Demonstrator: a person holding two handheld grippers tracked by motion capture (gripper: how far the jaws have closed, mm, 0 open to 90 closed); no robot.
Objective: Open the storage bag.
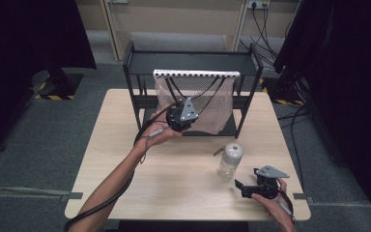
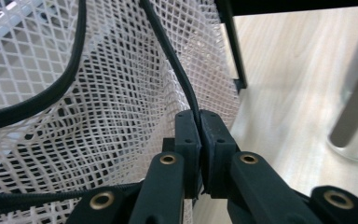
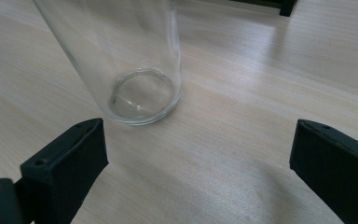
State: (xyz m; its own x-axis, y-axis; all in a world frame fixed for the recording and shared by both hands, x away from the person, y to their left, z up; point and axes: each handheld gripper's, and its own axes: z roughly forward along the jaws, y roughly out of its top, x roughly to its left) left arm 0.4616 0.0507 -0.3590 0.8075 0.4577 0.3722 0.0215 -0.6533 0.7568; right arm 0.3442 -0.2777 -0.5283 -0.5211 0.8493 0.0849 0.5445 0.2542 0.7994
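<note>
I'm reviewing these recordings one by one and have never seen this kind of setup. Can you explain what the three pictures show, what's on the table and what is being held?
There is no robot here: a person holds a two-jaw gripper in each hand. The high view looks down on the wooden table from above the person's side. The other two pictures come from cameras riding on the grippers, looking along their black jaws.

On the table stands a black metal rack. A mesh bag with black cords hangs from a white bar on it. In front stands a clear glass bottle with a pale cap.

The left gripper is shut on one black cord of the bag, as the left gripper view shows. The right gripper is open and holds nothing; it rests low near the bottle, which stands apart from its jaws.
</note>
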